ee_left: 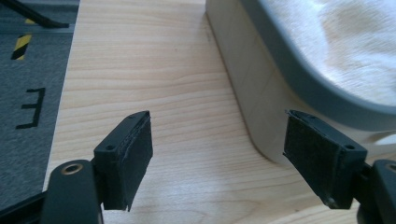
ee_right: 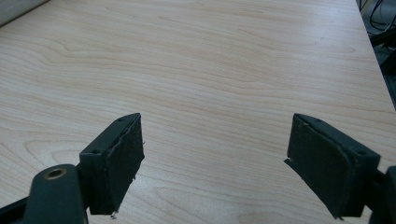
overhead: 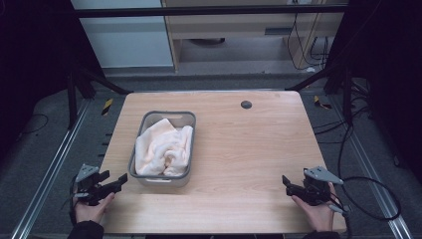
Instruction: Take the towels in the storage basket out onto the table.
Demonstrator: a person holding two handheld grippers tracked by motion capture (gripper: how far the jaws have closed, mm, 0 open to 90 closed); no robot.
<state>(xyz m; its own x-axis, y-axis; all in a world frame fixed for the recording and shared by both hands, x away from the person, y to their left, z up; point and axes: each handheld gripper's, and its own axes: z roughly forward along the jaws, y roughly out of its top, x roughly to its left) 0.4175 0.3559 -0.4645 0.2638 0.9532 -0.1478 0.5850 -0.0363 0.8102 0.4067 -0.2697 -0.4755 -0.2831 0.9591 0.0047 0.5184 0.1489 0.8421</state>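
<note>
Bench (overhead: 239, 149): grey basket (overhead: 144, 179) sits near its front-left edge, white towel (overhead: 164, 147) heaped inside. Left tool (overhead: 110, 182) released, just beside the basket's corner; a careless reach could shove it. Right tool (overhead: 291, 185) released, well apart.

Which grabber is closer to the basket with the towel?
Left. The left gripper sits open just beside the basket, at its near left corner. The right gripper is open too, far across the table on the basket's other side.
</note>
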